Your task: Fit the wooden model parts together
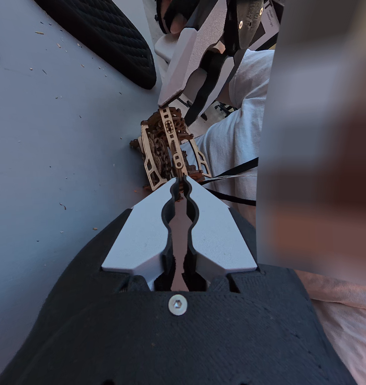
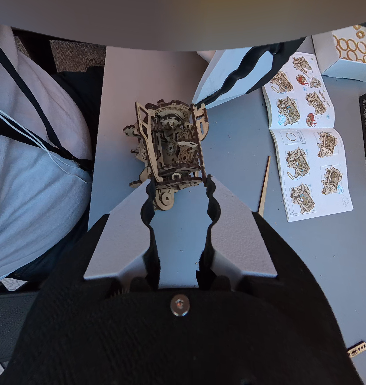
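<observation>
The wooden model sits on the grey table, right at the tips of both claws. The left claw is almost closed and pinches a thin side panel of the model. The right claw is spread wide, one finger on each side of the model's near end. A picture booklet lies to the right claw's right, with a thin wooden stick in between.

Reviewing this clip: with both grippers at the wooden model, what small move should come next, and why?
Probably close the right gripper gently on the wooden model. Its fingers stand open on either side of the model's near end, while the left gripper is already pinched shut on a side panel at the far corner. Steadying the body first should let that panel be pressed in.
</observation>
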A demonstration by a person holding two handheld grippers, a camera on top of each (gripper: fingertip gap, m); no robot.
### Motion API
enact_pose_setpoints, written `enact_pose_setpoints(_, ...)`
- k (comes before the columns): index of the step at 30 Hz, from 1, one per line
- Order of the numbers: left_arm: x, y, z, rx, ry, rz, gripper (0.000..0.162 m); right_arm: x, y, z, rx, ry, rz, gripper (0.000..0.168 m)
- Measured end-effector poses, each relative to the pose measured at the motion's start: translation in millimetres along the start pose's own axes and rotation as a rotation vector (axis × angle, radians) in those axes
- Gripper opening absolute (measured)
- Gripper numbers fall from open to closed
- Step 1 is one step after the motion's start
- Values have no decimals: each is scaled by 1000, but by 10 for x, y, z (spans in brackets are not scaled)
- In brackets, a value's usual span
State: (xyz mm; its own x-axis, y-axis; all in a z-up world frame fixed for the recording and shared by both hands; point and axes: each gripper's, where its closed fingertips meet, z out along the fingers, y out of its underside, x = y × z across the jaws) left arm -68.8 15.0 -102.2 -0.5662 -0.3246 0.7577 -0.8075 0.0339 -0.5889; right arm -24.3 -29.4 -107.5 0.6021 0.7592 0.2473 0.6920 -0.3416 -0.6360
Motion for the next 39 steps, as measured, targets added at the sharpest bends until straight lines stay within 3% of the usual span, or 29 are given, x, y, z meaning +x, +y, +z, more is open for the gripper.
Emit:
enact_pose_setpoints(7, -23, -10, -3, 14, -67, 72, 2, 2, 1, -2, -1, 7, 8, 49)
enact_pose_setpoints(17, -15, -94, -31, 171, -295, 394, 13, -3, 19, -11, -23, 10, -4, 48)
enact_pose_setpoints(21, 99, -129, -21, 247, -282, 444, 15, -6, 20, -12, -26, 17, -14, 48)
enact_pose_setpoints(28, 40, -136, -82, 271, -391, 497, 12, -9, 28, -15, -42, 26, -36, 48)
enact_pose_setpoints(35, 215, -99, -163, 237, -647, 803, 21, -12, 40, -24, -51, 26, -34, 48)
enact_pose_setpoints(39, 223, -65, -124, 242, -784, 848, 21, -11, 44, -27, -52, 25, -32, 48)
